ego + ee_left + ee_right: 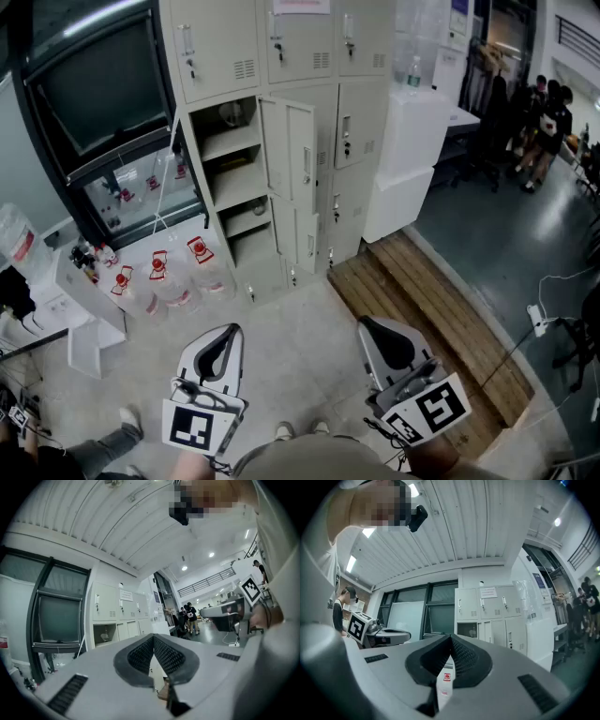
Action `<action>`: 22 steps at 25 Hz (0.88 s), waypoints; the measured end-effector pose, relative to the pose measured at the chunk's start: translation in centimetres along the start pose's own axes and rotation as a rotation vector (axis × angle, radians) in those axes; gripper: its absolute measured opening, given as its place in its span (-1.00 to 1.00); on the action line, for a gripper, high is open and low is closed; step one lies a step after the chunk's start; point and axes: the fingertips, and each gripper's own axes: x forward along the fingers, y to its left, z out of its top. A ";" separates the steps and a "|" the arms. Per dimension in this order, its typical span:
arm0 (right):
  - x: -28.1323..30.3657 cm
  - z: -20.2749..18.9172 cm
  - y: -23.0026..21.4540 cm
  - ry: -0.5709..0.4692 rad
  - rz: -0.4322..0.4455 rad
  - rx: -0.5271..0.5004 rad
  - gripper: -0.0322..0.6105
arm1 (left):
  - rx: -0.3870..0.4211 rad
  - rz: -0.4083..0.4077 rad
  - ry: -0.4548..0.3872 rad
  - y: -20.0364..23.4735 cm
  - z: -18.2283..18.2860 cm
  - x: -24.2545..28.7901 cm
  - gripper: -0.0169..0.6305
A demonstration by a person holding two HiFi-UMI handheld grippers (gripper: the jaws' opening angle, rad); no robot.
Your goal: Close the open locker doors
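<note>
A grey locker bank (281,112) stands ahead of me. Its left column has several open compartments (230,178), and two doors hang open: an upper door (291,150) and a lower door (306,240). Both grippers are held low over the floor, well short of the lockers. My left gripper (228,328) is shut and holds nothing; my right gripper (367,323) is shut and holds nothing. In the left gripper view the pads meet at the left gripper's tip (153,637), with the lockers (117,606) far behind. The right gripper view shows the same at the right gripper's tip (450,637), with the lockers (487,606) in the distance.
Large water bottles (159,277) lie on the floor left of the lockers, beside a white shelf unit (84,309). A wooden platform (422,309) and a white cabinet (403,150) are to the right. People (544,117) stand at the far right. A cable (539,319) trails there.
</note>
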 end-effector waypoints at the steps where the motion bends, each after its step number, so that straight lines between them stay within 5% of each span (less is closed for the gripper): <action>1: 0.0 0.0 -0.3 0.001 -0.005 0.001 -0.88 | -0.001 -0.003 0.002 -0.1 0.0 0.2 -0.93; 12: -0.9 -0.6 -3.4 -0.001 -0.016 0.009 -0.88 | 0.006 -0.010 0.013 -2.3 -0.1 2.6 -0.93; 18: -1.3 -0.9 -5.4 -0.025 -0.020 0.021 -0.48 | 0.015 0.008 0.008 -3.2 -0.4 3.7 -0.93; 22: -1.3 -0.7 -6.4 -0.026 -0.016 0.019 -0.41 | 0.018 0.033 0.011 -3.0 -0.2 4.1 -0.93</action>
